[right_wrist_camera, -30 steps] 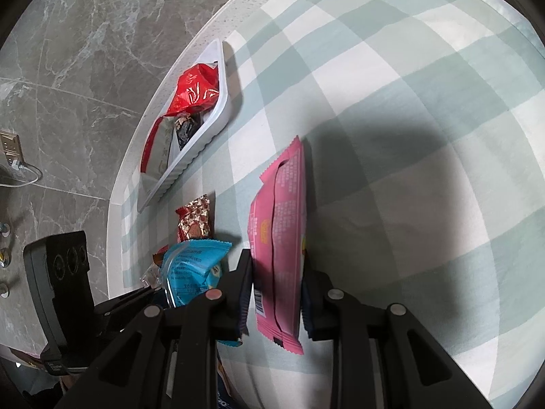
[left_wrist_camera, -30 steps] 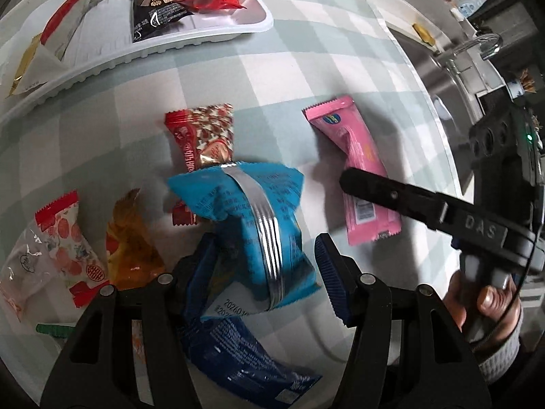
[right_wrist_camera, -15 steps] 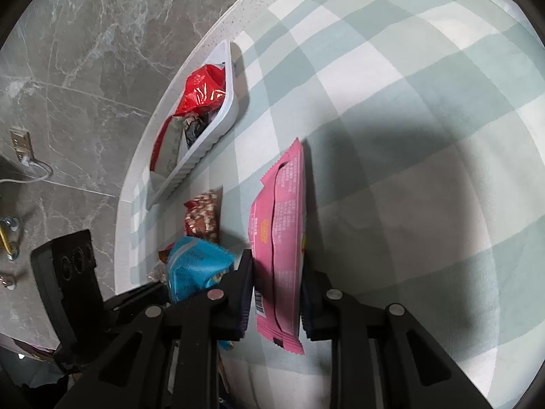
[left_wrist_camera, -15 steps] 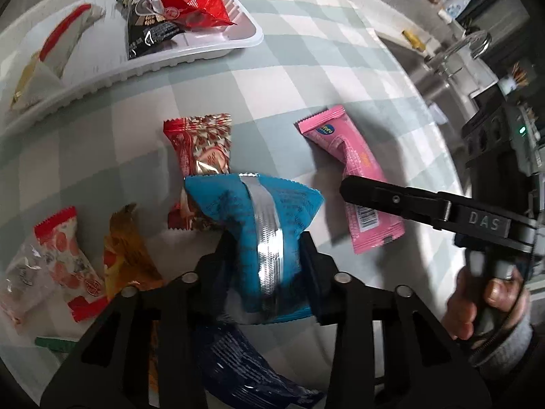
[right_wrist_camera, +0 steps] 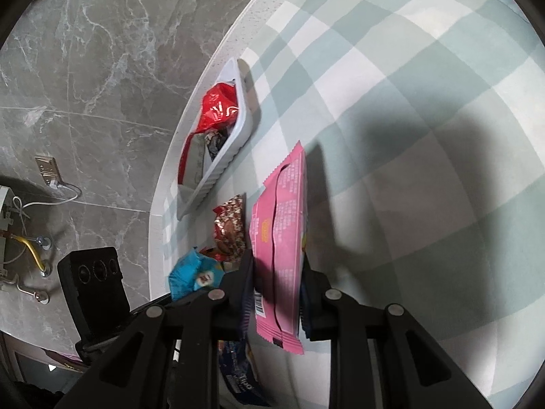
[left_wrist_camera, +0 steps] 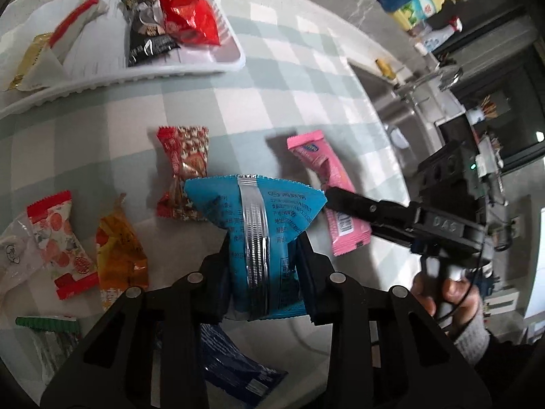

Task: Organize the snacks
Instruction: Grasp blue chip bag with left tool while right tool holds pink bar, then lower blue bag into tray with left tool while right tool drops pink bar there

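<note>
My left gripper (left_wrist_camera: 262, 255) is shut on a light blue snack packet (left_wrist_camera: 262, 225) and holds it above the checked cloth. My right gripper (right_wrist_camera: 277, 272) is shut on a pink snack packet (right_wrist_camera: 279, 225), which stands on edge; it also shows in the left wrist view (left_wrist_camera: 327, 184). The white tray (left_wrist_camera: 190, 64) at the far left holds a red packet (left_wrist_camera: 187, 17), a black packet (left_wrist_camera: 146, 37) and a white-and-red packet (left_wrist_camera: 58, 44). In the right wrist view the tray (right_wrist_camera: 231, 156) lies far left.
Loose on the cloth: a red patterned packet (left_wrist_camera: 184, 167), an orange packet (left_wrist_camera: 119, 252), a red-and-white packet (left_wrist_camera: 58, 238), a green-edged packet (left_wrist_camera: 47, 334) and a dark blue packet (left_wrist_camera: 235, 375). A sink (left_wrist_camera: 391, 102) lies beyond the right table edge.
My left gripper closed on the light blue packet and lifted it off the cloth. My right gripper stayed shut on the pink packet and raised it slightly.
</note>
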Tool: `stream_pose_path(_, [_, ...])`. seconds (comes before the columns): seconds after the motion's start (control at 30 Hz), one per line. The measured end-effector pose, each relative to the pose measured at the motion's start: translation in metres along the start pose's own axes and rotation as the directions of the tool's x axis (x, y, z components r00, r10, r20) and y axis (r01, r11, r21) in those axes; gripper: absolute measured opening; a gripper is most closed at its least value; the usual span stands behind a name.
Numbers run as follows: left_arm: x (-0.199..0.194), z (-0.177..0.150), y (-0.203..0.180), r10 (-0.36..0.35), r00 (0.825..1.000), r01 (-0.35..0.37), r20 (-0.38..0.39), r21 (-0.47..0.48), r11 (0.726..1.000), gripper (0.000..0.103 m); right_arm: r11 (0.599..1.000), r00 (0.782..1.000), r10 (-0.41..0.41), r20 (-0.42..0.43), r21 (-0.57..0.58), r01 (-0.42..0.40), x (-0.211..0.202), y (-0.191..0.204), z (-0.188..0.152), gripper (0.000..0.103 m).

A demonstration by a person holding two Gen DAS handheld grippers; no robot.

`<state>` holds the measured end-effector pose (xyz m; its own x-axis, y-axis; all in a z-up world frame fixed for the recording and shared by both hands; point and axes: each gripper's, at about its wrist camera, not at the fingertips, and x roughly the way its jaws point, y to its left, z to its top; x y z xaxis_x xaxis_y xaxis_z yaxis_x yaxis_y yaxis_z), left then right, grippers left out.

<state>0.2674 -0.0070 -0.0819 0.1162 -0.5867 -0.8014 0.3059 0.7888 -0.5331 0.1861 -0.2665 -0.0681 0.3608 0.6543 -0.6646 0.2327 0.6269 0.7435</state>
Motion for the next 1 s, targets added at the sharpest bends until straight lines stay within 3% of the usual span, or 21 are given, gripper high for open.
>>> stream_pose_path(0.37, [-0.051, 0.024, 0.031, -0.027, 0.995, 0.034, 0.1, -0.074, 0.997, 0.031, 0.997, 0.998, 0.053, -0.043, -0.062, -0.056, 0.02, 0.043, 0.016, 0.025])
stream_pose_path(1.0, [-0.122, 0.095, 0.144, 0.087, 0.962, -0.032, 0.259, -0.209, 0.977, 0.031, 0.988, 0.987, 0.086, -0.137, -0.114, -0.102, 0.1, 0.119, 0.075, 0.025])
